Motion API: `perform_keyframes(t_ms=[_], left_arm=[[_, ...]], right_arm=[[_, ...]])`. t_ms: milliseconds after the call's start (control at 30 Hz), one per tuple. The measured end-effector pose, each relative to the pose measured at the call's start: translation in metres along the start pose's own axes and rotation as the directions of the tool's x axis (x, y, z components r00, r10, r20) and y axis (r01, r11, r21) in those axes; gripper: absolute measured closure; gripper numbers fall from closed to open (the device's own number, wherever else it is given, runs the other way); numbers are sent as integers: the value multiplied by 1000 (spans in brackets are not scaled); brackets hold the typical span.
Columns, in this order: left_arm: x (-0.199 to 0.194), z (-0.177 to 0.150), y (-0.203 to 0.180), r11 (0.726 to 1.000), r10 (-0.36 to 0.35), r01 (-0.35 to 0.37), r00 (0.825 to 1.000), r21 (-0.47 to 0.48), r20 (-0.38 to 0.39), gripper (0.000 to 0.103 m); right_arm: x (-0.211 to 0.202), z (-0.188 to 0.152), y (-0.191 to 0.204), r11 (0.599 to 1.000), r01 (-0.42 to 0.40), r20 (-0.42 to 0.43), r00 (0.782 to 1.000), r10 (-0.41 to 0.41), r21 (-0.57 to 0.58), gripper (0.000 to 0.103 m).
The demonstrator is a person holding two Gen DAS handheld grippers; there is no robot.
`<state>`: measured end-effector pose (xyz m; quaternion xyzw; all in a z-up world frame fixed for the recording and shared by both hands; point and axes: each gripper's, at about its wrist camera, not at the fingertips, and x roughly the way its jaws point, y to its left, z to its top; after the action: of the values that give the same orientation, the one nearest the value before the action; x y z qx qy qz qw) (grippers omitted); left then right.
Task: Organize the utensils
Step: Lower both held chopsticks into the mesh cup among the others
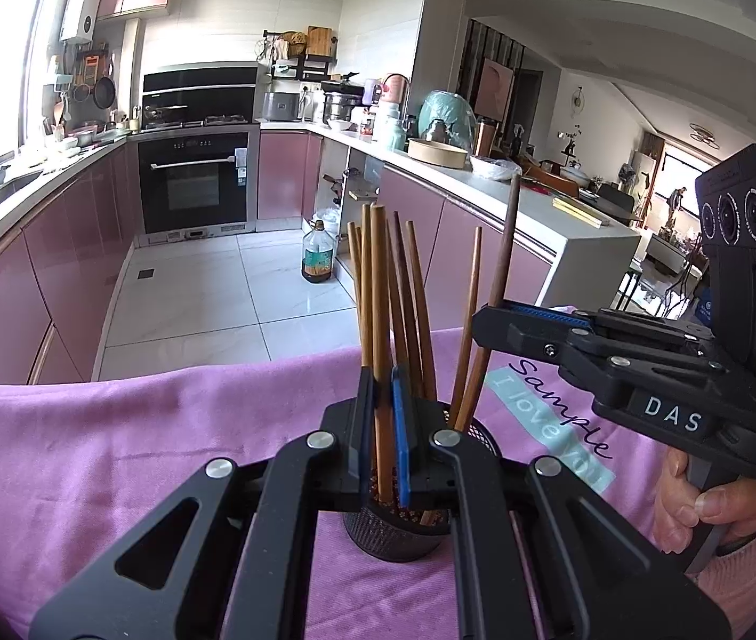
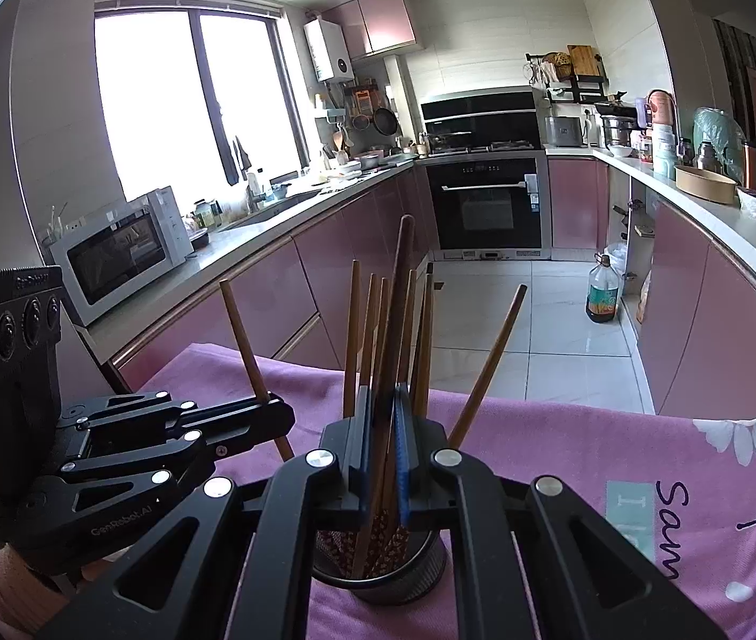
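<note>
Both your grippers are clamped on chopsticks over the mesh holder (image 1: 394, 528): the left gripper (image 1: 384, 442) pinches a light chopstick (image 1: 380, 320), the right gripper (image 2: 383, 453) a dark chopstick (image 2: 396, 320). Each held stick stands among the loose chopsticks (image 1: 415, 309) already in the holder on the purple cloth (image 1: 138, 437). Release at a tilt and a stick could lever its neighbours, tip the light holder, or catch the rim.

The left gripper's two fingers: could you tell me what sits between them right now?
In the left wrist view, the left gripper is shut on one brown chopstick, whose lower end stands in the black mesh holder.
</note>
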<state>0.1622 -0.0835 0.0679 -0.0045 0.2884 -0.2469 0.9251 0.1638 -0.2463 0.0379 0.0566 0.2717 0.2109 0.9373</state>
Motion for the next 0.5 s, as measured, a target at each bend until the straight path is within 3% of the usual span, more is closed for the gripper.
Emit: perform_keyframes(t_ms=[500], left_arm=[[17,1,4,1000,6,-6,1000,2,-8,96]], right_arm=[[4,-3,4,1000,2,-5,1000,-2,3,96]])
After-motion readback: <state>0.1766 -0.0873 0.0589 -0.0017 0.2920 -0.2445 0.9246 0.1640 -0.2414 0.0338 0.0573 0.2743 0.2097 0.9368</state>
